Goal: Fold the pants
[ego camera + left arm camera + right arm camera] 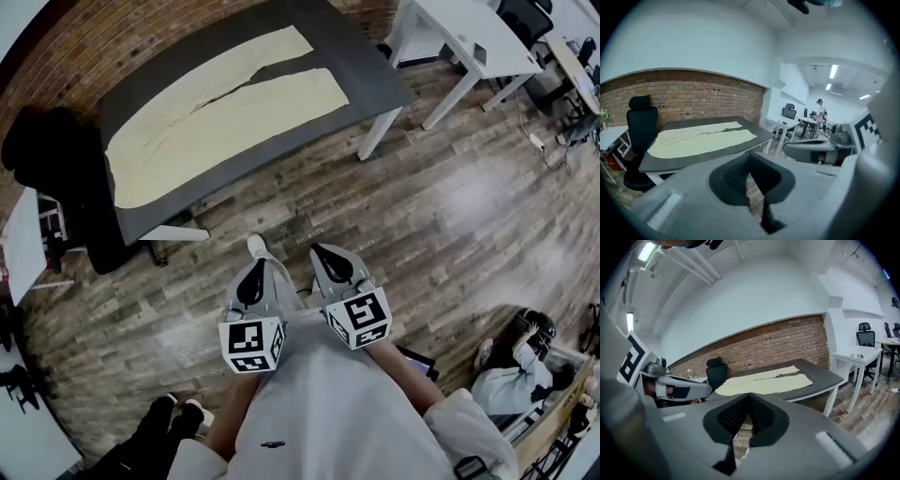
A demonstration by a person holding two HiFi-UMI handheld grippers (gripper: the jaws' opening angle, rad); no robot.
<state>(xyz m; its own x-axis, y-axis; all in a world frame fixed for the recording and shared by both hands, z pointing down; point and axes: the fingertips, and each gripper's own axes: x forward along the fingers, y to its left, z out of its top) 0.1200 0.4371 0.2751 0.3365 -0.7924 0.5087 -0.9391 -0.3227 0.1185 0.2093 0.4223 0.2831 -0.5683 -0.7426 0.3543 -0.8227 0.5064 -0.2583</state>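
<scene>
head view: cream pants (220,117), spread flat with legs side by side on the dark table (375,80), apparently laid out ready for folding; left gripper (253,277) and right gripper (336,267), jaws closed on nothing, are held at the person's waist, well apart from the table.

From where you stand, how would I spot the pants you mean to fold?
Find the brick wall; a dark grey table stands before it. The pants lie flat on it, legs side by side: the only pale cream thing there, unlike the black chair beside the table.
</scene>
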